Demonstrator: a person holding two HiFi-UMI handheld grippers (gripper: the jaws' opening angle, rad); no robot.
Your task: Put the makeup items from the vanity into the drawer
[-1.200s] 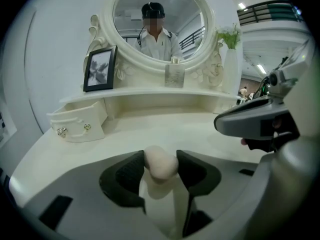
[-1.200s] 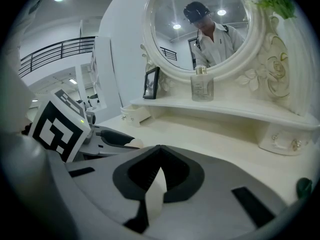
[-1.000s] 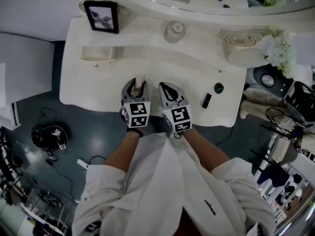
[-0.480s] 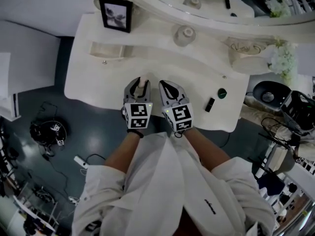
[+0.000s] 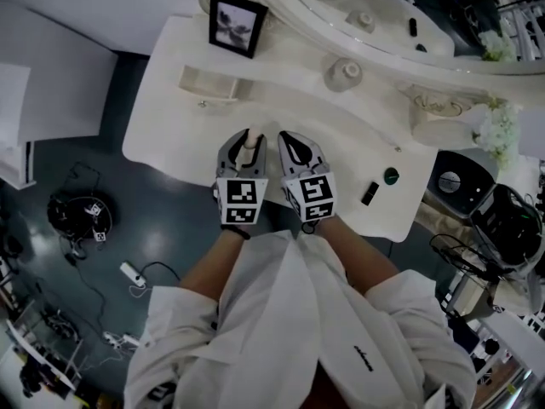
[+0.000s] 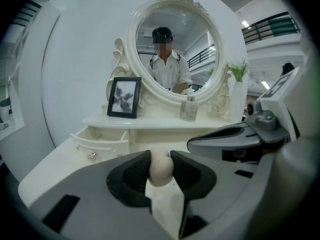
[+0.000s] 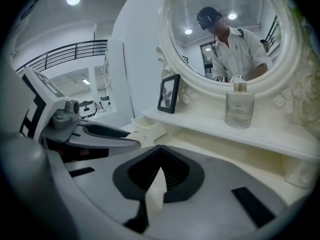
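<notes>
A beige egg-shaped makeup sponge (image 6: 161,168) sits between the pads of my left gripper (image 5: 249,136), which is shut on it above the front of the white vanity top (image 5: 170,135). Close beside it on the right, my right gripper (image 5: 294,139) is shut with its tips touching and nothing between them. The small drawer (image 5: 204,83) stands pulled open at the vanity's back left; it also shows ahead and left in the left gripper view as the drawer (image 6: 100,138). A black lipstick (image 5: 370,193) and a round dark green compact (image 5: 391,175) lie at the vanity's right end.
A framed photo (image 5: 236,22) stands behind the drawer. A glass perfume bottle (image 5: 345,73) sits on the raised shelf under the oval mirror (image 6: 172,44). White flowers (image 5: 498,130) stand at the far right. Cables and gear lie on the dark floor to the left.
The head view has swung, so the vanity now lies more slanted in the picture. Both grippers keep their place side by side over the vanity's front, the sponge still between the left jaws.
</notes>
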